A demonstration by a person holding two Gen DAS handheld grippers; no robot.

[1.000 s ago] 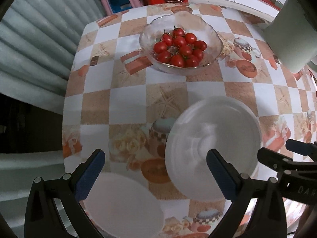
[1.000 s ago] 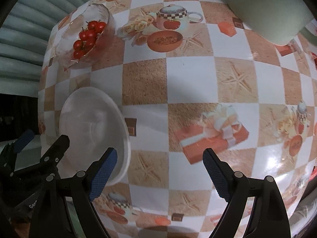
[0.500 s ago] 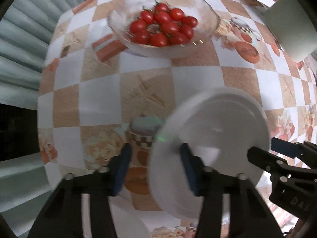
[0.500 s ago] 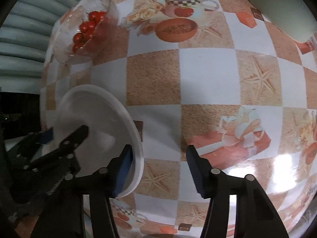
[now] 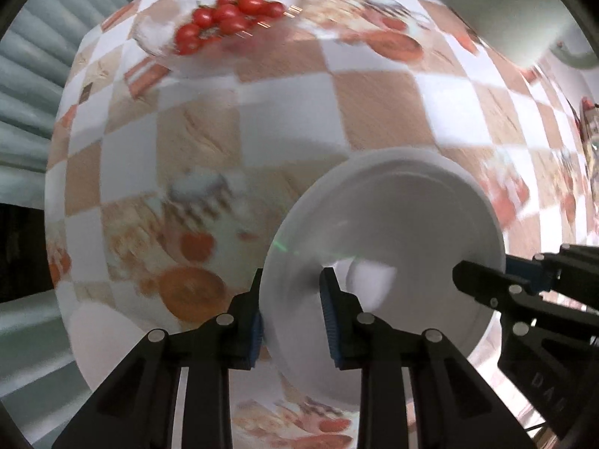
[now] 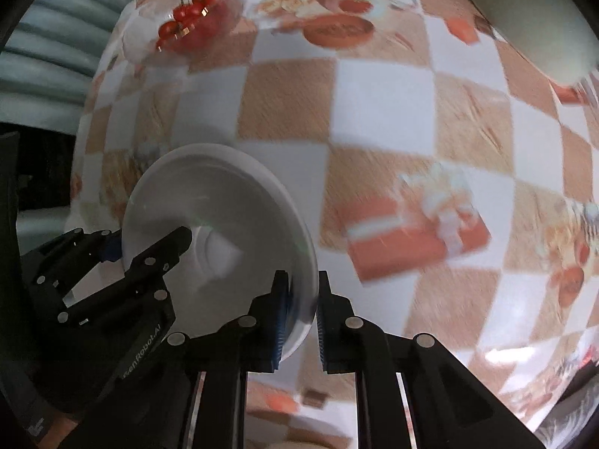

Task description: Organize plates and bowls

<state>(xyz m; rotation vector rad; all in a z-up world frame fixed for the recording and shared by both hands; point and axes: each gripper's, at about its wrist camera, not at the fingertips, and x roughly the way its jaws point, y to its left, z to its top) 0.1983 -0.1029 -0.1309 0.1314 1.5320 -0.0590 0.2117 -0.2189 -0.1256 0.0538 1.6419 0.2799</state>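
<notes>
Jaws of left gripper (image 5: 292, 321) are closing on white bowl (image 5: 397, 247) rim; right gripper (image 6: 301, 321) pinches the opposite rim above checkered tabletop (image 6: 374, 112).

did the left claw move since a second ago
Yes. The left claw shifted right across the checked tablecloth onto the white plate's left rim, jaws closing.

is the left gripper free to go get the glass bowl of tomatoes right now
Probably not: the left gripper is closing on the rim of the white bowl, which the right gripper also clamps. The glass bowl sits unobstructed across the table.
</notes>
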